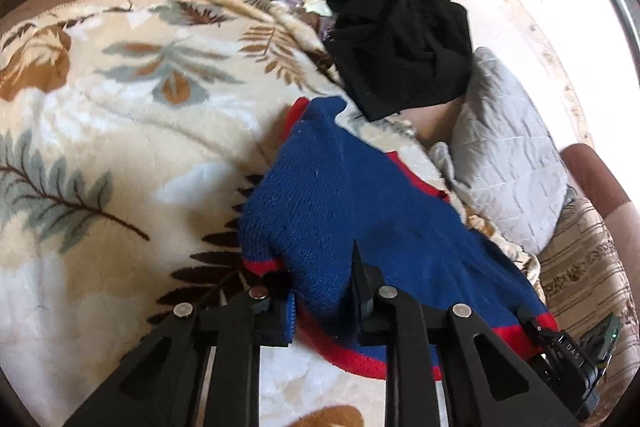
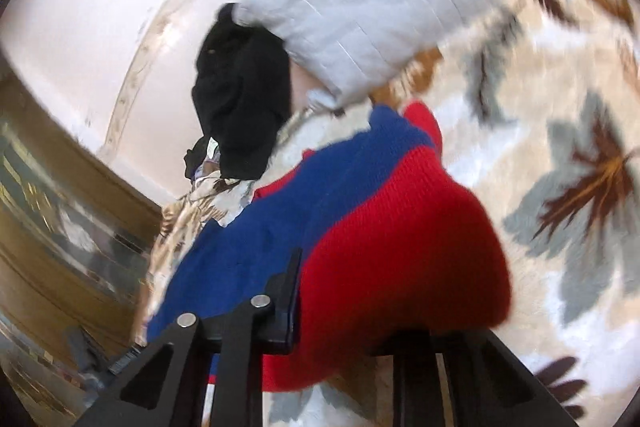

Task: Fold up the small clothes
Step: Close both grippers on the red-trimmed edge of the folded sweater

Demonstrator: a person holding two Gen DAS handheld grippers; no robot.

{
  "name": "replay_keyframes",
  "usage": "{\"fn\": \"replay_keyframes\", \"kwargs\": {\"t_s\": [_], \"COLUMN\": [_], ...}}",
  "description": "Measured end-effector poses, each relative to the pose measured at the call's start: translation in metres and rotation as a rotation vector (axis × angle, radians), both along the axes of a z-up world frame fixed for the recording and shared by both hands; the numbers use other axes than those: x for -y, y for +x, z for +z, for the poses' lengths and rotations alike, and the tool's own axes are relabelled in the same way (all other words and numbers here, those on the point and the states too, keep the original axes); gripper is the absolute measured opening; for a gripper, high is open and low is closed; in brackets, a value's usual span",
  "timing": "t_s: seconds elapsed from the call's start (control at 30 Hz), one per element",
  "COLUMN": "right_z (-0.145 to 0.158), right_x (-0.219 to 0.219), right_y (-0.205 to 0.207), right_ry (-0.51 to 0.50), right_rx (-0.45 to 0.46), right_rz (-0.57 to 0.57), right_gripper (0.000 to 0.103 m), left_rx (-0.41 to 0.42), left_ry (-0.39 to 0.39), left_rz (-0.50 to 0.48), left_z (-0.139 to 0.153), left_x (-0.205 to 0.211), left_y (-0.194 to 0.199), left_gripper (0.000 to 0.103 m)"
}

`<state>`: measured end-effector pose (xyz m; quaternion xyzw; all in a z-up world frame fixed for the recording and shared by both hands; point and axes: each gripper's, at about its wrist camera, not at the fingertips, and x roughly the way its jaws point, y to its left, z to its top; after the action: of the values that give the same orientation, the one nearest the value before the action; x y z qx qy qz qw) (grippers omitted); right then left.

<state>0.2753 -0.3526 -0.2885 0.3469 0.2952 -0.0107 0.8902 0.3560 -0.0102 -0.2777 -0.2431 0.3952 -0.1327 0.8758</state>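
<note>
Left wrist view: my left gripper [image 1: 326,301] is clamped on the hem of the small blue knit sweater [image 1: 340,195], blue wool bunched between the two fingers.
Right wrist view: my right gripper [image 2: 340,327] is clamped on the same garment at its red part [image 2: 400,239]; the far finger is hidden under the cloth, and the picture is blurred.
Other gripper in sight: the right one shows at the lower right edge of the left wrist view, at the red-banded hem [image 1: 512,331].
Where the sweater is: on the bed, over the leaf-patterned blanket [image 1: 120,131], its far end toward the grey quilted pillow [image 1: 508,163] and the black clothes [image 1: 400,39] heaped beyond it.
How it lies: near edge gathered up at my fingers, the rest draped and rumpled, one red-trimmed cuff [image 1: 262,265] just beside my left gripper.
How it will handle, I judge: light, soft, stretchy; the knit will sag between my two holds and cling to the plush blanket rather than slide.
Where to hold, I judge: the ribbed hem corners, well apart, so the edge stays taut for the fold.
Risk, I judge: a pinch of one layer only would let the back layer trail.
</note>
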Motion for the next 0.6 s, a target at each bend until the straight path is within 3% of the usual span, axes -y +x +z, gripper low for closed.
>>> {"fn": "replay_keyframes", "kwargs": {"t_s": [0.2,0.37,0.5,0.6], "right_z": [0.019,0.020,-0.004,-0.027], "right_x": [-0.010,-0.023,-0.027,-0.024], "right_y": [-0.025,-0.057,-0.071,-0.075], "right_ry": [-0.072,-0.070,-0.011,0.054], "right_rx": [0.017,0.006,-0.135,-0.297], "right_rz": [0.017,0.035,0.060,0.068], "right_gripper": [0.022,0.022,0.023,0.026], "left_rx": [0.032,0.019,-0.016,-0.094], "left_ry": [0.030,0.066,0.108,0.079], "left_rz": [-0.033,-0.052,-0.046,-0.013], "left_z": [0.018,0.013,-0.005,-0.024], "left_x": [-0.007,-0.022,-0.029,-0.037], "left_y": [-0.028,-0.067,-0.077,-0.067], "left_gripper": [0.020,0.020,0.022,0.036]}}
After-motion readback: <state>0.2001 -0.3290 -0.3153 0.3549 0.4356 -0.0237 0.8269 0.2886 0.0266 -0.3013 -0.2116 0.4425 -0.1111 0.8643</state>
